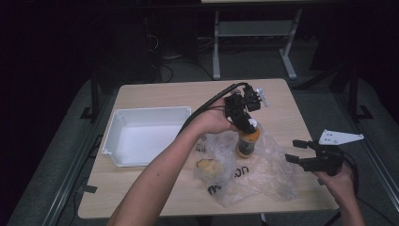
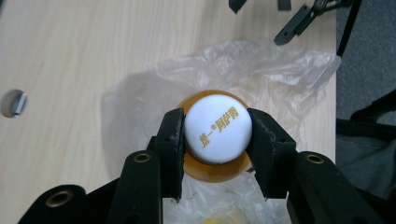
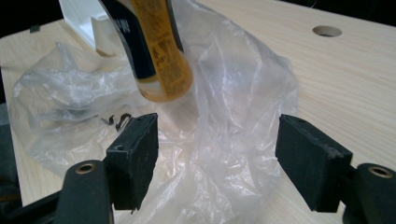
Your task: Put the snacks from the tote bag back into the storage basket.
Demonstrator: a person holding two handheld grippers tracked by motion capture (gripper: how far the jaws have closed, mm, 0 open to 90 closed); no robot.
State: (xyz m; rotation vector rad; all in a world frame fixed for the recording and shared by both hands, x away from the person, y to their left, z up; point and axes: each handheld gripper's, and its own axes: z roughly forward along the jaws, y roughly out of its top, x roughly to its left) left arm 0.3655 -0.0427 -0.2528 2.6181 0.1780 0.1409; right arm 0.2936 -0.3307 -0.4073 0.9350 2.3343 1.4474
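My left gripper (image 1: 248, 123) (image 2: 218, 135) points down and is shut on the white cap of a small bottle of amber drink (image 1: 246, 141) (image 2: 218, 130). The bottle (image 3: 156, 51) hangs just above a crumpled clear plastic bag (image 1: 249, 169) (image 2: 243, 65) (image 3: 224, 116) that lies on the wooden table (image 1: 155, 92). My right gripper (image 1: 295, 151) (image 3: 217, 154) is open at the bag's right edge, low over the table, with only loose plastic film between its fingers.
A white plastic bin (image 1: 143, 134) stands on the left part of the table. A yellow item (image 1: 205, 165) lies inside the bag near my left forearm. The table has round holes (image 2: 13, 102) (image 3: 327, 31). Desk legs and cables stand on the floor behind.
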